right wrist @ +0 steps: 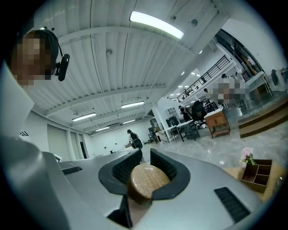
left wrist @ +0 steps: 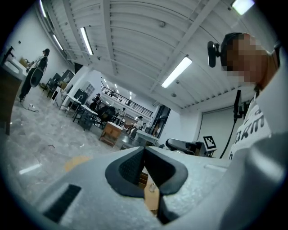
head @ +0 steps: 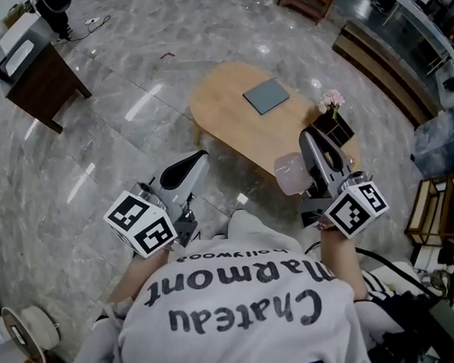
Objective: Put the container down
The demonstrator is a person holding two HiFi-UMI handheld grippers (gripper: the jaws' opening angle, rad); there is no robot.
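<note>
My right gripper [head: 308, 158] [right wrist: 145, 171] is shut on the container [head: 291, 173], a small translucent jar with a round wooden lid [right wrist: 146, 180] that sits between the dark pads. It hangs over the near right end of the low oval wooden table [head: 227, 119], close to a dark wooden organiser with pink flowers [head: 332, 123] [right wrist: 254, 173]. My left gripper [head: 198, 159] [left wrist: 144, 151] is over the floor to the left of the table. Its jaws meet at the tip, with nothing between them.
A grey-blue pad [head: 266, 96] lies on the table's far half. A dark cabinet [head: 43, 82] stands at the far left, a wooden shelf [head: 442, 206] at the right and a fan [head: 25, 329] at the near left. The floor is grey marble.
</note>
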